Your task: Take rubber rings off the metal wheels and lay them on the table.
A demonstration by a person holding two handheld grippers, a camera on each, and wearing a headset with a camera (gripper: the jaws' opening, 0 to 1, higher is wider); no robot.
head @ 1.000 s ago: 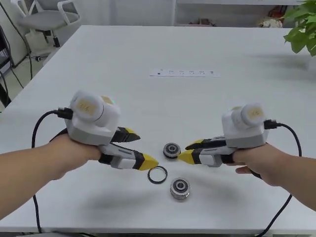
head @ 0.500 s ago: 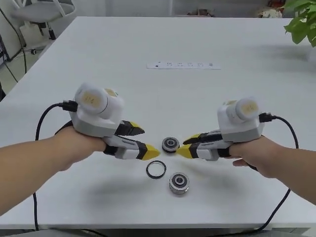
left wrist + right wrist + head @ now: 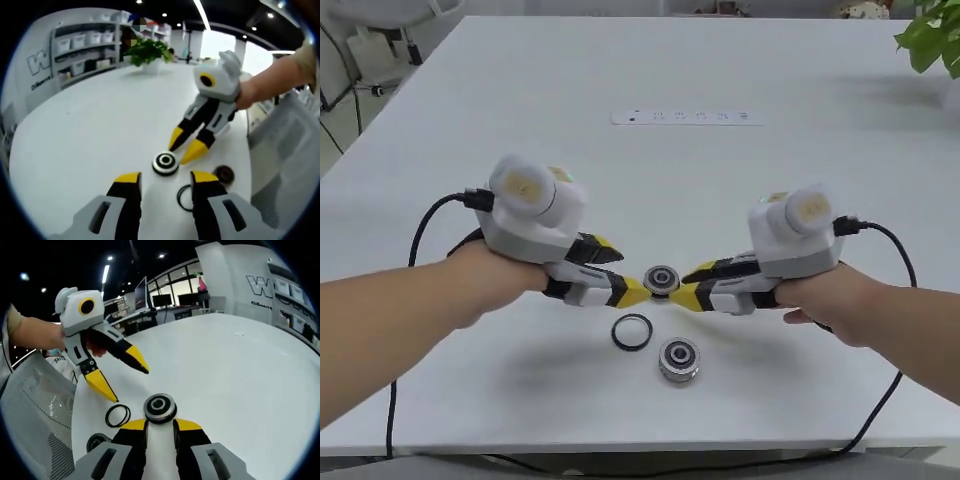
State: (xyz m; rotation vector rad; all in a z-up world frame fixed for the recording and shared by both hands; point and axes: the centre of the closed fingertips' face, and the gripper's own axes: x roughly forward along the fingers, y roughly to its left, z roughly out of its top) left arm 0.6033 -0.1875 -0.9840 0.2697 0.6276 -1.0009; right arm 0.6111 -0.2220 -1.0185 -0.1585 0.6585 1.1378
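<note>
I count two wheels, a far wheel (image 3: 661,279) and a near wheel (image 3: 679,359). One loose ring (image 3: 632,332). Two grippers: left gripper (image 3: 625,270), right gripper (image 3: 693,282). One power strip (image 3: 686,117), one plant (image 3: 932,40).

Both grippers have closed in on the metal wheel (image 3: 661,279) lying between them. The left gripper (image 3: 624,270) has brought its lower tip right up beside the wheel's left edge. The right gripper (image 3: 688,285) has slid in against the wheel's right edge, closing the earlier gaps.
</note>
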